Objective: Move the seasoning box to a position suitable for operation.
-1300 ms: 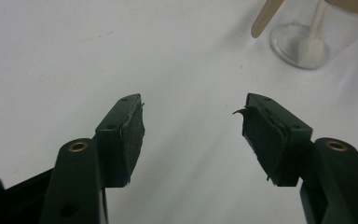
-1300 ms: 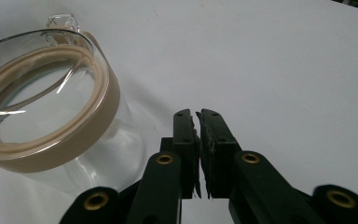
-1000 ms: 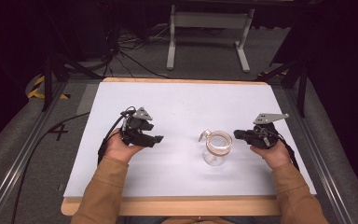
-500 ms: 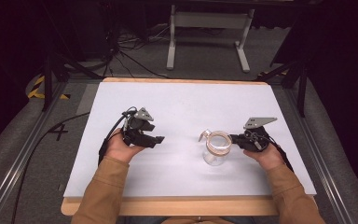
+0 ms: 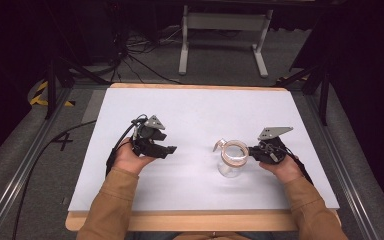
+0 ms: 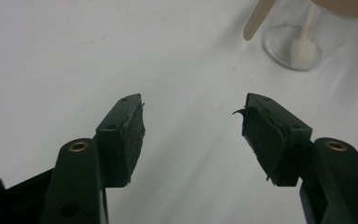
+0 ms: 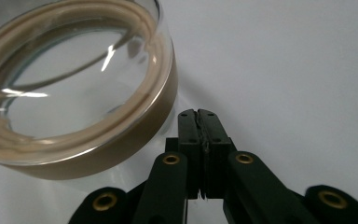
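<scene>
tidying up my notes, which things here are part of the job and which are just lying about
In the job: glass jar with tan lid, right gripper, left gripper.
Lying about: metal stand, floor cables, yellow-black tape.

A dark mark on the grey floor (image 5: 62, 141), perhaps a "4"
</scene>
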Demonstrator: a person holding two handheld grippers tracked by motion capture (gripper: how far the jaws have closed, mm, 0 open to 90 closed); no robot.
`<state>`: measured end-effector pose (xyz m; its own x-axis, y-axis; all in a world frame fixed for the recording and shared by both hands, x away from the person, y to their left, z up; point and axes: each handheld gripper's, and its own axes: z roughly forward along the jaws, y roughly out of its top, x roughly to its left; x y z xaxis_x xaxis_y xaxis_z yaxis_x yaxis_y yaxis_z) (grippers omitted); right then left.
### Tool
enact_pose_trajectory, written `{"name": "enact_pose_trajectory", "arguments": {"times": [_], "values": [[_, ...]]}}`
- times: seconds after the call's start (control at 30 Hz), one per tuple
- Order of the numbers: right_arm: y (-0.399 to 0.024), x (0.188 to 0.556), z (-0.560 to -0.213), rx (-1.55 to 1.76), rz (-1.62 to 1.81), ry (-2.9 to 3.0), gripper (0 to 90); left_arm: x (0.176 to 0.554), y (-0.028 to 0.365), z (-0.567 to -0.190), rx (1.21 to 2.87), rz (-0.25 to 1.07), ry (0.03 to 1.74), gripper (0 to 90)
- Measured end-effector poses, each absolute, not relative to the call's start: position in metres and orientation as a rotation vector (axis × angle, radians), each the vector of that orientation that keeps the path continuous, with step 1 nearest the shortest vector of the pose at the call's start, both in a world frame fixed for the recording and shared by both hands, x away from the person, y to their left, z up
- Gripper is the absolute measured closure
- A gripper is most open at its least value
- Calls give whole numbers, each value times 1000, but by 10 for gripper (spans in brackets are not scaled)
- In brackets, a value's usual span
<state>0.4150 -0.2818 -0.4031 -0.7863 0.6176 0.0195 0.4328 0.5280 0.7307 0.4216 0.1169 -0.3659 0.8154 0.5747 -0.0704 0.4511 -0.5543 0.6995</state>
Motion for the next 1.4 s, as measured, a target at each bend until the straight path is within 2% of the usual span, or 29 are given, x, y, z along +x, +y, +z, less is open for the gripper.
{"name": "enact_pose_trajectory", "arguments": {"times": [0.57,1.07,1.17,1.4], "values": [[-283,403,-406,969,1075,2536,896,432,101,-365,2265,187,699,389],[-272,382,-410,880,1071,2598,896,441,85,-364,2273,148,664,410],[-268,378,-410,846,1069,2605,897,444,84,-364,2241,89,706,476],[-259,372,-412,807,1065,2643,897,446,85,-363,2218,74,749,640]]}}
